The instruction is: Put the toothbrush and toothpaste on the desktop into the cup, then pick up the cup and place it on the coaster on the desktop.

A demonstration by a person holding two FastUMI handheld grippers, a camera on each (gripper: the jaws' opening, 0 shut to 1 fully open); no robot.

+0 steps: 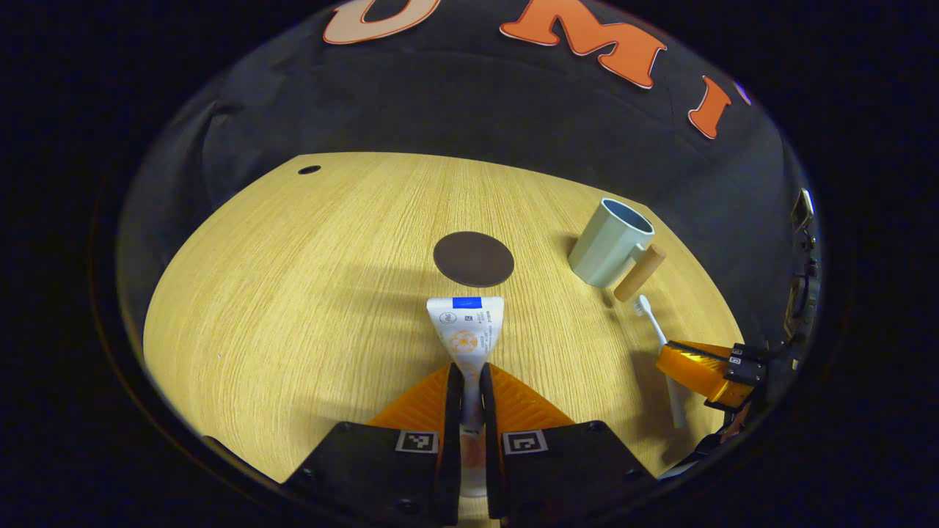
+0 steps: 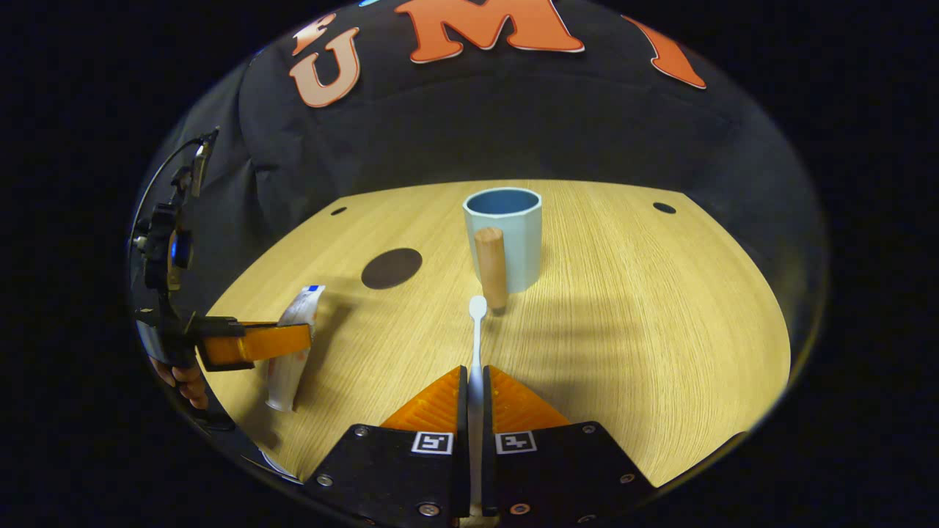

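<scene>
Altogether the wooden worktop (image 1: 293, 293) carries one cup, one coaster, one tube of toothpaste and one toothbrush, with two grippers over it. The cup (image 2: 506, 235) is pale blue-green with a wooden handle (image 2: 491, 268); it stands upright toward the back of the worktop, the handle turned to the near side. The coaster (image 1: 473, 258) is a dark round disc lying flat, well apart from the cup on its left in the left gripper view. The toothpaste (image 1: 466, 334) is a white tube with a blue band at its flat end; the left gripper (image 1: 469, 389) is clenched on its lower part, both fingers pressing the tube, flat end pointing forward toward the coaster. In the right gripper view the tube is held tilted above its shadow on the wood. The toothbrush (image 2: 477, 345) is white and slim; the right gripper (image 2: 477, 385) is closed on its handle, both fingers against it, the bristle head forward and just short of the cup's handle. In the right gripper view a hand (image 2: 183, 381) grips the left gripper's body at the far left edge, fingers wrapped round it.
</scene>
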